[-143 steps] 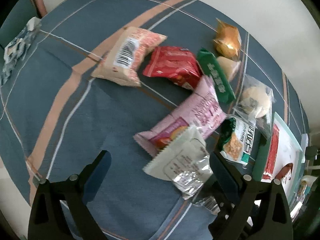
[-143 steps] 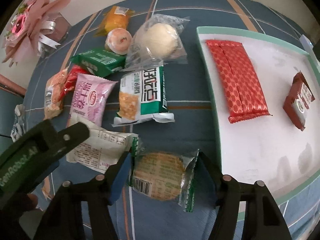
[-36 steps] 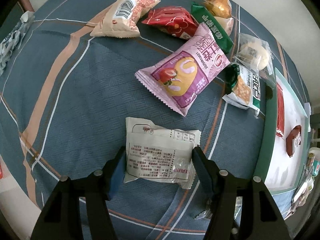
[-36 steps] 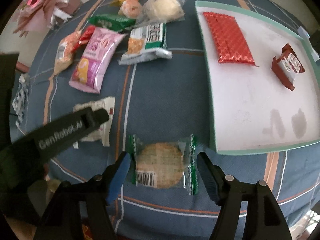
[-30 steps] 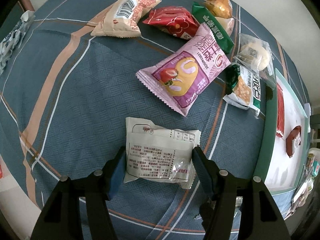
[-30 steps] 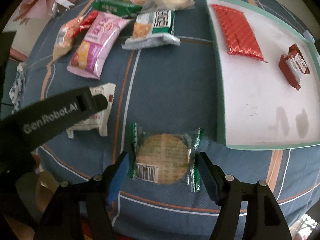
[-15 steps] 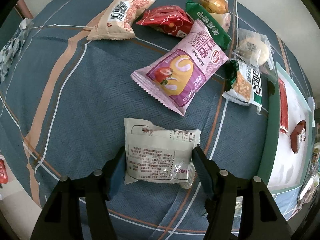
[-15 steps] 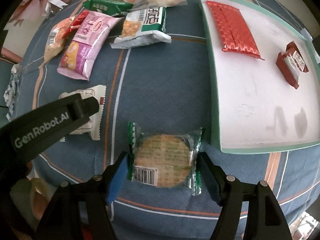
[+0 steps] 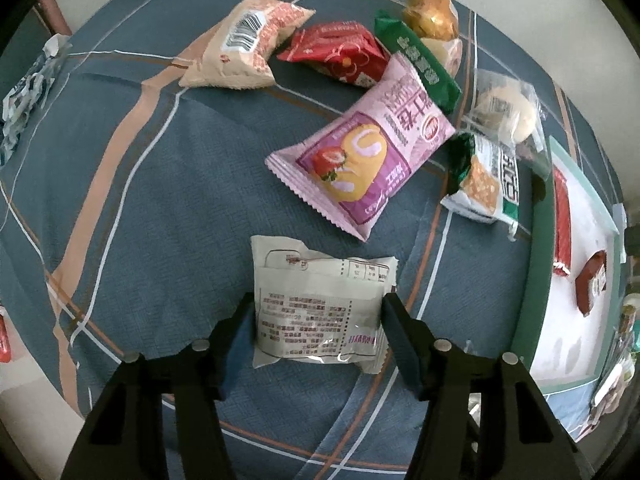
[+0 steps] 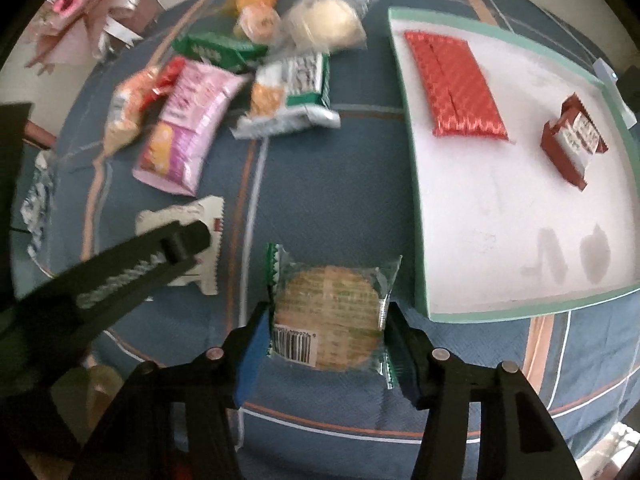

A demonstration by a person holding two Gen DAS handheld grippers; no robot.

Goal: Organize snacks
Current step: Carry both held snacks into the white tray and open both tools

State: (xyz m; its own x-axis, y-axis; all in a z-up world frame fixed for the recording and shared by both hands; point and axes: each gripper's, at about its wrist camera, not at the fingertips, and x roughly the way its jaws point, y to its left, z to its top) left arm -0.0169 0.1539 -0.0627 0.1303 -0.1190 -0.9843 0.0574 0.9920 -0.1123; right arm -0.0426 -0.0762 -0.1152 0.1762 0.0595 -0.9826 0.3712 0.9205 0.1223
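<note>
My left gripper (image 9: 318,320) is shut on a white snack packet (image 9: 320,304) with printed text, held above the blue plaid cloth. My right gripper (image 10: 324,332) is shut on a round cracker in a clear green-edged wrapper (image 10: 330,312), held near the front left corner of the white tray (image 10: 424,184). The tray holds a red foil bar (image 10: 454,84) and a dark red packet (image 10: 574,142). The left gripper's body (image 10: 120,280) and its white packet (image 10: 200,248) show at the left of the right wrist view.
Loose snacks lie on the cloth: a pink strawberry roll bag (image 9: 366,160), a green-white cracker pack (image 9: 486,184), a red bag (image 9: 336,54), a beige bag (image 9: 244,50), a green bar (image 9: 420,62), a clear-wrapped bun (image 9: 506,110). A pink bouquet (image 10: 80,12) lies far left.
Both grippers keep their packets. The left view has shifted slightly, the snack pile sitting a little lower and closer. The right gripper has moved a little toward the tray corner.
</note>
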